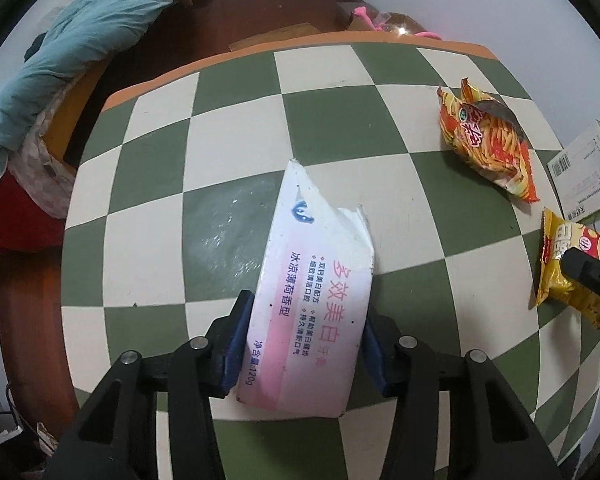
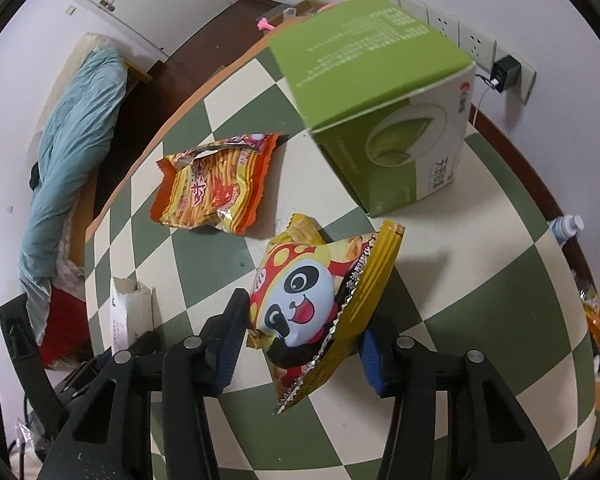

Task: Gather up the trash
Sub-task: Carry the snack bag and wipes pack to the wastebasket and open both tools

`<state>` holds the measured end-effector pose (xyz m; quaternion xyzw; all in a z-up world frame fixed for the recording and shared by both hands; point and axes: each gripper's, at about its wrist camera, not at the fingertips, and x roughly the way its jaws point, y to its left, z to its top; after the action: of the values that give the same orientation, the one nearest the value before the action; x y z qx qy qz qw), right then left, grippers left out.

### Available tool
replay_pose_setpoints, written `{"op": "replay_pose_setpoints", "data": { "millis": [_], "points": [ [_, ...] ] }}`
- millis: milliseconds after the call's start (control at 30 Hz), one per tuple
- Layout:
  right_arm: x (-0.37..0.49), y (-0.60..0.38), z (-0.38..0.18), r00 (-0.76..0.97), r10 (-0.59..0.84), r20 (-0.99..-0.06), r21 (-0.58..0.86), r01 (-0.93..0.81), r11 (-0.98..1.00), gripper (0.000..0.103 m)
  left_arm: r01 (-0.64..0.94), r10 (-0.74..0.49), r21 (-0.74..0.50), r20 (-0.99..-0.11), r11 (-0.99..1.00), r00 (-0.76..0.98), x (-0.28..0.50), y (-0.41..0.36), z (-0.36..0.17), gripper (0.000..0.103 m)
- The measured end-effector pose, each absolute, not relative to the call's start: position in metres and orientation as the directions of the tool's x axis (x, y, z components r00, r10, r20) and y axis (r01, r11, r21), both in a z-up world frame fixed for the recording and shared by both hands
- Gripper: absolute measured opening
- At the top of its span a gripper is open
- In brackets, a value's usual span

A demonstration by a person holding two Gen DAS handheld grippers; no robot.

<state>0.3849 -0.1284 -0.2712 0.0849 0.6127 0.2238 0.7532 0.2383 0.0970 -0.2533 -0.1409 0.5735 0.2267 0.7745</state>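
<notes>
Toothpaste box (image 1: 308, 300) in left tongs (image 1: 304, 344)

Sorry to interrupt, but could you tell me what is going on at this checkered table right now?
A person is collecting trash with a handheld gripper in each hand. The left gripper is clamped on a torn white toothpaste box. The right gripper has closed on a yellow panda snack bag. An orange snack wrapper and a green carton sit untouched on the checkered table.
</notes>
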Motion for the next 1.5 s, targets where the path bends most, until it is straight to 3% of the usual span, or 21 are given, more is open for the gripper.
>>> {"op": "replay_pose_setpoints", "data": {
  "millis": [267,600,1000,1267,1500],
  "points": [
    [0.369,-0.124,-0.252,0.174,0.446,-0.878,0.386,-0.297,0.874,0.047,-0.536,0.237,0.043,-0.924,0.843,0.300,0.208,0.089,-0.217,0.045],
    [0.312,-0.105,-0.187,0.206,0.509,-0.836,0.371,-0.472,0.800,0.046,-0.562,0.294,0.007,-0.858,0.827,0.422,0.151,0.097,-0.137,0.045],
    [0.212,-0.031,-0.102,0.132,0.650,-0.748,0.413,-0.675,0.612,0.046,-0.704,0.431,-0.017,-0.780,0.710,0.454,0.023,0.153,-0.063,0.045],
    [0.125,0.044,-0.097,-0.011,0.667,-0.745,0.420,-0.784,0.457,0.045,-0.808,0.469,-0.033,-0.800,0.589,0.375,-0.067,0.198,-0.079,0.045],
    [0.052,0.119,-0.168,-0.157,0.555,-0.817,0.424,-0.815,0.394,0.044,-0.861,0.285,-0.213,-0.884,0.461,0.371,-0.141,0.242,-0.162,0.046]
  ]
}}
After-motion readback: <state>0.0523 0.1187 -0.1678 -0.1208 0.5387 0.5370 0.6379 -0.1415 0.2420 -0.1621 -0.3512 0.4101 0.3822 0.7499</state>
